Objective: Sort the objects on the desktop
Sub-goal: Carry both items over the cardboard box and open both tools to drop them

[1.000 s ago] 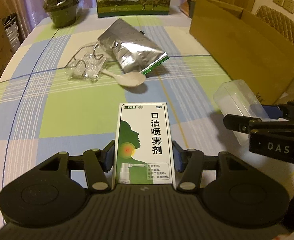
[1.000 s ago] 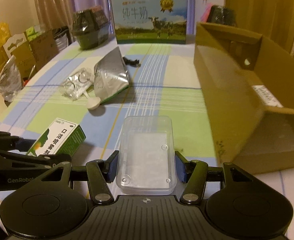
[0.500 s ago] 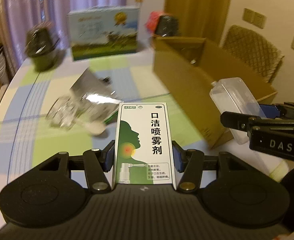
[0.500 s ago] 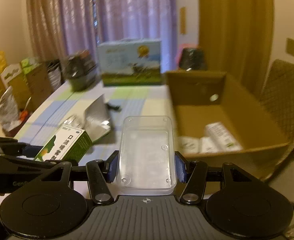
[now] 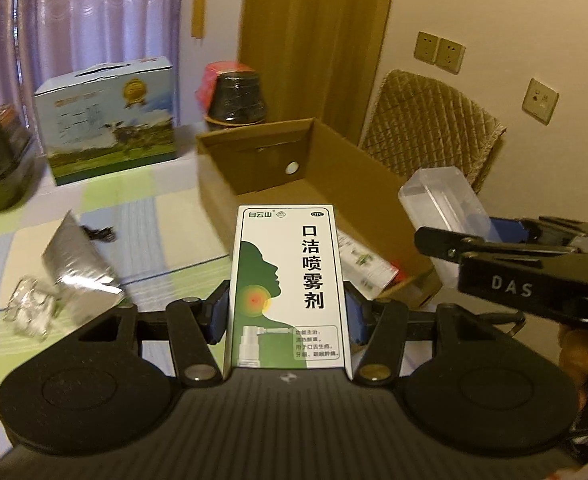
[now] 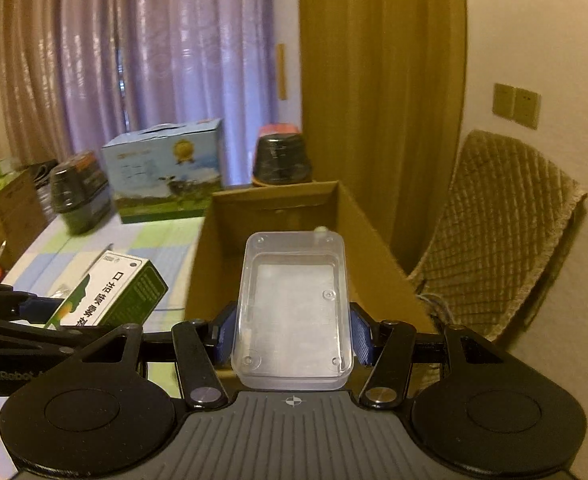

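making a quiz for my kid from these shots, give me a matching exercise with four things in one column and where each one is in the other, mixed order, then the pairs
Things:
1. spray box
2. clear tub
3. foil pouch
4. milk carton

Places:
A. standing at the far end of the table, by the curtain
B. clamped in the right hand-held gripper
C. lying on the checked tablecloth
D. clamped in the left hand-held gripper

Pairs: 1-D, 2-B, 3-C, 4-A
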Demonstrator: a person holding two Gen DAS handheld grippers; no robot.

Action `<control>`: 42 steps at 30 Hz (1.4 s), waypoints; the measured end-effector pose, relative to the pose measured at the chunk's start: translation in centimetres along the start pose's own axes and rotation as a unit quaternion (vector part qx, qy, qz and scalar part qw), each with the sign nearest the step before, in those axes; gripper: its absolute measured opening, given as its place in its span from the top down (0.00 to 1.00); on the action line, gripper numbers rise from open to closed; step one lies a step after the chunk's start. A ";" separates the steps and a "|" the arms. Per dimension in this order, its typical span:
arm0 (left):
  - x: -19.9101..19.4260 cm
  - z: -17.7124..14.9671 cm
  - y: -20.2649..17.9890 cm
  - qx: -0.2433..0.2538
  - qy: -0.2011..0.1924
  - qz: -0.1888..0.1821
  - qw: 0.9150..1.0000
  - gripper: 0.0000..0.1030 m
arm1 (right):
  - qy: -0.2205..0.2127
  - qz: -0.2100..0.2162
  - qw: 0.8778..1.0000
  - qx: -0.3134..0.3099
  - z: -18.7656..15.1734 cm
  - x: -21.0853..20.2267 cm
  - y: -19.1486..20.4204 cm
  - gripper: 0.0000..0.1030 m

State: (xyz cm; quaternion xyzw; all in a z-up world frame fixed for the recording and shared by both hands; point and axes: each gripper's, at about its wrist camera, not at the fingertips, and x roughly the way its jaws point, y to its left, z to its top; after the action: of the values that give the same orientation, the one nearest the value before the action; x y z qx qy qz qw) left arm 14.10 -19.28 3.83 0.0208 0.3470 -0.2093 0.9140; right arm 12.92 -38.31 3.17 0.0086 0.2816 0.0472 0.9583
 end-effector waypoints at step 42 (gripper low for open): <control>5.5 2.6 -0.2 -0.031 -0.005 0.019 0.999 0.42 | 0.031 0.008 0.999 0.031 1.4 6.6 -4.7 0.48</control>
State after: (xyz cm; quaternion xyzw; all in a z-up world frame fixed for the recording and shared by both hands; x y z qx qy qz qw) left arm 19.34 -22.00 2.31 -0.0016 0.3479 -0.1809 0.9199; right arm 19.54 -42.37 0.57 0.0385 0.3127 0.0460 0.9480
